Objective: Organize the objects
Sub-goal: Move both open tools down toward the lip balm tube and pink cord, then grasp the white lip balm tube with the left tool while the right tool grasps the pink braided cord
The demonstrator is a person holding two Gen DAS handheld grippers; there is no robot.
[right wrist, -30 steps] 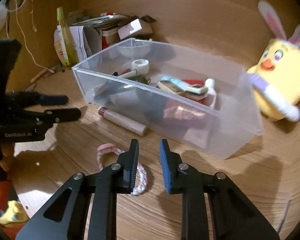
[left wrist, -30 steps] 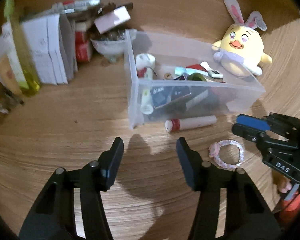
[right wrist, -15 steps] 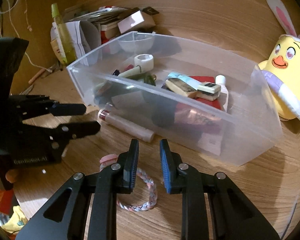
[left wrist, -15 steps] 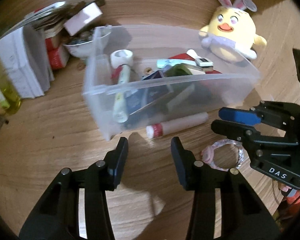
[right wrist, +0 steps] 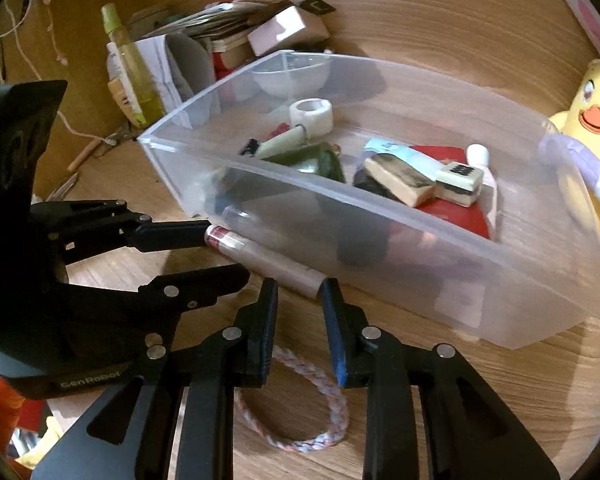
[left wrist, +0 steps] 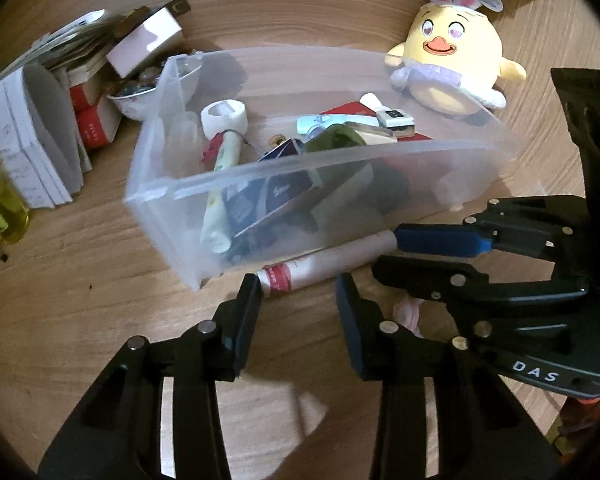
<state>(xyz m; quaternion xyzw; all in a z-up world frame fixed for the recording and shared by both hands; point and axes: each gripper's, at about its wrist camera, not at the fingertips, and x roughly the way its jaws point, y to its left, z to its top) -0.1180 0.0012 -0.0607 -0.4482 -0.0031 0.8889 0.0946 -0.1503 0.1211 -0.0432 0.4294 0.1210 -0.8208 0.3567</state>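
Both jaws are spread and empty: the left gripper [left wrist: 298, 300] at the red-capped end of the pale tube [left wrist: 324, 266], the right gripper [right wrist: 298, 300] at its other end. The tube lies on the counter [left wrist: 80, 300] against the clear bin [right wrist: 440, 276]'s front wall. A braided bracelet [right wrist: 300, 420] lies just beside it; a plush chick [left wrist: 452, 68] sits behind the bin.

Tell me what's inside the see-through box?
Inside the clear box lie a white tape roll, a cream tube, a green thing, two tiles and something red. What lies under that pile is hidden.
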